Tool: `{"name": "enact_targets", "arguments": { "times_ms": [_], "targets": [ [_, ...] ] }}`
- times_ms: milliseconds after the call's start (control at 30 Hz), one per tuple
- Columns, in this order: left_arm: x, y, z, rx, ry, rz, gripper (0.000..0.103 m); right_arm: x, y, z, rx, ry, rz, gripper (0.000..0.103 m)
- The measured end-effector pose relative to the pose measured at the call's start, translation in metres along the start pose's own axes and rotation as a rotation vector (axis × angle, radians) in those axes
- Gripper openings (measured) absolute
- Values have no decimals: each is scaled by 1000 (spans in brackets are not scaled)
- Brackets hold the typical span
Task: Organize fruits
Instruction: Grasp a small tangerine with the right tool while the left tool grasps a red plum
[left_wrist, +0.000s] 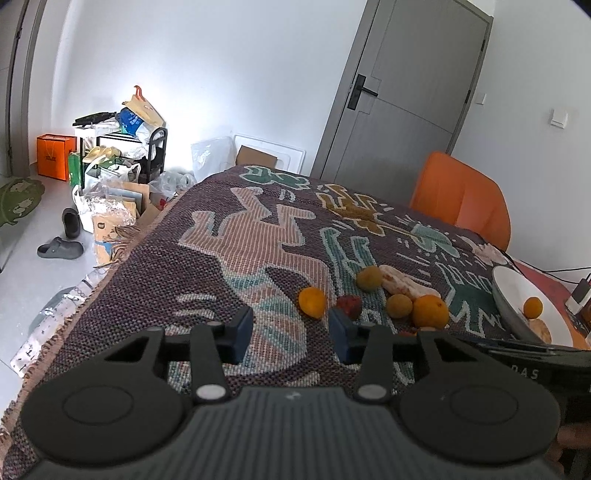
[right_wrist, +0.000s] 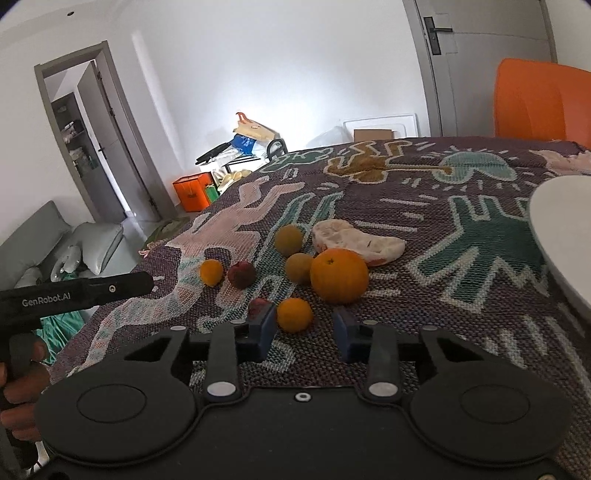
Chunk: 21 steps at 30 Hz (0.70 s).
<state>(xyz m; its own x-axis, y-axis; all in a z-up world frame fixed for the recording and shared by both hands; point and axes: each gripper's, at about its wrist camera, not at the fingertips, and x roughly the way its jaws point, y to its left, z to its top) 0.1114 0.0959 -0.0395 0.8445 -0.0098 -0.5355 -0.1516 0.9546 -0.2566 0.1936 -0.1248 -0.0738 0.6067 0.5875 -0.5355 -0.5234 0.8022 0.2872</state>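
Two half-closed empty claws, left (left_wrist: 291, 334) and right (right_wrist: 304, 332); white bowl's (left_wrist: 517, 286) inside only from left wrist.

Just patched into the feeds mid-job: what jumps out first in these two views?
The loud patterned blanket covering the table, with a cluster of loose fruit mid-table led by the big orange beside a pale mesh bag. A white bowl at the right edge already holds a small orange fruit. The right gripper sits open behind a small orange.
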Motion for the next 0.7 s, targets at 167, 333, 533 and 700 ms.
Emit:
{"name": "enact_targets", "arguments": {
  "times_ms": [167,333,533,700],
  "targets": [
    [3,-1,0,2,7,-2,44,7,0,1,8,8,22,33],
    [7,-3,0,0,14,-4,44,11,-3,0,10,6,32,21],
    [15,-15,-1,17,22,-25,43,0,-7,1,13,-28,25,20],
    [26,-25,-2,10,27,-42,32,-9,-15,1,25,-38,9,21]
  ]
}}
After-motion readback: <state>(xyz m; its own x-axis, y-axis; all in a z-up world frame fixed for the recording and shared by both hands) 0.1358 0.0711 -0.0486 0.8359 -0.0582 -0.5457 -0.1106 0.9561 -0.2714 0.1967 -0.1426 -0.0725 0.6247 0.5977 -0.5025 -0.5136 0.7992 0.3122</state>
